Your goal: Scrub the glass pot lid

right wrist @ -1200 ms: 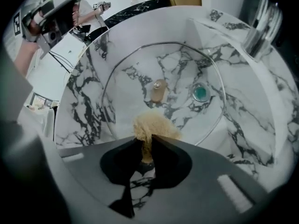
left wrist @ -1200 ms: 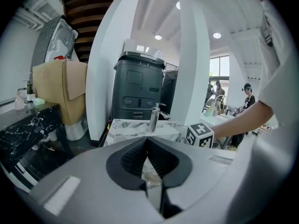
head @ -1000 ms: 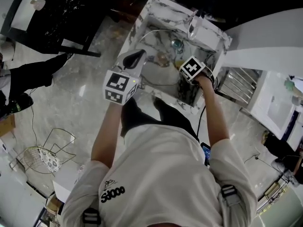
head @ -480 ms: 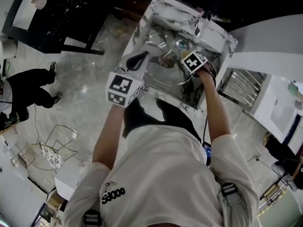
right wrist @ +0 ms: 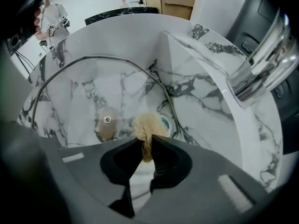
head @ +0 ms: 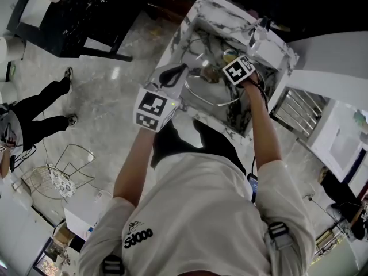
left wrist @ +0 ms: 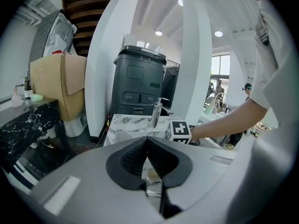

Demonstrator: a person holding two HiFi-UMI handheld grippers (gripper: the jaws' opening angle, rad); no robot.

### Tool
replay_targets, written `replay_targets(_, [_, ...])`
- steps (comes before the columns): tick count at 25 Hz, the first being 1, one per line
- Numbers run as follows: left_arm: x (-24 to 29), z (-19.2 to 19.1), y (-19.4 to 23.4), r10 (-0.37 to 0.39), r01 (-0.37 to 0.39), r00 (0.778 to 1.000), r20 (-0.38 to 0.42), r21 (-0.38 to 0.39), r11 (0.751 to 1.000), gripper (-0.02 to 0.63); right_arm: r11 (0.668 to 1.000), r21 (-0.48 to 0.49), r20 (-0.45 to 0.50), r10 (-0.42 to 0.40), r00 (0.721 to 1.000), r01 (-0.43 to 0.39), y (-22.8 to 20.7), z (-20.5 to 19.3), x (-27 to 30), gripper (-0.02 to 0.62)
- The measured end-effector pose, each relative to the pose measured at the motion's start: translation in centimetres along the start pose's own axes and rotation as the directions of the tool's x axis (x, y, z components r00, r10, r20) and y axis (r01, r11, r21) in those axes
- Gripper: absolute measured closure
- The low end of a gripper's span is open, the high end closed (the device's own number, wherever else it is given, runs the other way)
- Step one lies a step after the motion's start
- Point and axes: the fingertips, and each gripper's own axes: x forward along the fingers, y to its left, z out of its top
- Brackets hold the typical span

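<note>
Plainly the glass pot lid (right wrist: 84,92) is the fragile piece here: it leans tilted in the marble sink (head: 198,10), clear glass inside a thin metal rim, its knob (right wrist: 107,125) turned toward the drain (right wrist: 166,124). I judge it stiff and fairly heavy, slick if wet, and apt to chip against the stone if it slides. The rim or the knob looks the safest place to take hold, never the bare pane. The right gripper (right wrist: 145,148) is clamped on a tan fibrous scrubber (right wrist: 145,127), whose tuft pokes out just over the glass near the knob, below the chrome faucet (right wrist: 266,64). The left gripper (left wrist: 147,146) has its jaws pressed together at the tips. It sits at the lid's near-left edge in the head view, though whether it actually pinches the rim cannot be told. Compared with a second ago, the right gripper has moved from the sink's near-right edge farther into the basin, over the lid. The left gripper has kept its place at the rim.
</note>
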Motion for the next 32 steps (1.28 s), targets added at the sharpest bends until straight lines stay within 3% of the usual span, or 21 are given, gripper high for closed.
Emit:
replay_targets(12, [-0.6, -0.1, 0.6, 0.012, -0.012, 1.0, -0.006, 0.0, 1.0, 0.595, 0.996, -0.083, 0.119, -0.018, 0.993, 0.028, 1.8, 6.1, 1.1, 0.549])
replay_targets(20, [-1.5, -0.6, 1.4, 0.039, -0.039, 0.999, -0.006, -0.018, 0.999, 0.595, 0.987, -0.161, 0.203, 0.04, 0.978, -0.007, 5.3, 9.1, 0.3, 0.549])
replay_targets(26, [-1.8, -0.3, 1.7, 0.049, -0.049, 0.999, 0.004, -0.02, 0.999, 0.595, 0.967, -0.245, 0.248, 0.127, 0.96, -0.065, 9.5, 9.7, -2.1, 0.549])
replay_targets(32, [-1.8, -0.3, 1.3, 0.043, -0.043, 0.999, 0.006, -0.017, 0.999, 0.595, 0.95, -0.3, 0.252, 0.167, 0.953, -0.088, 12.3, 7.4, -3.9, 0.549])
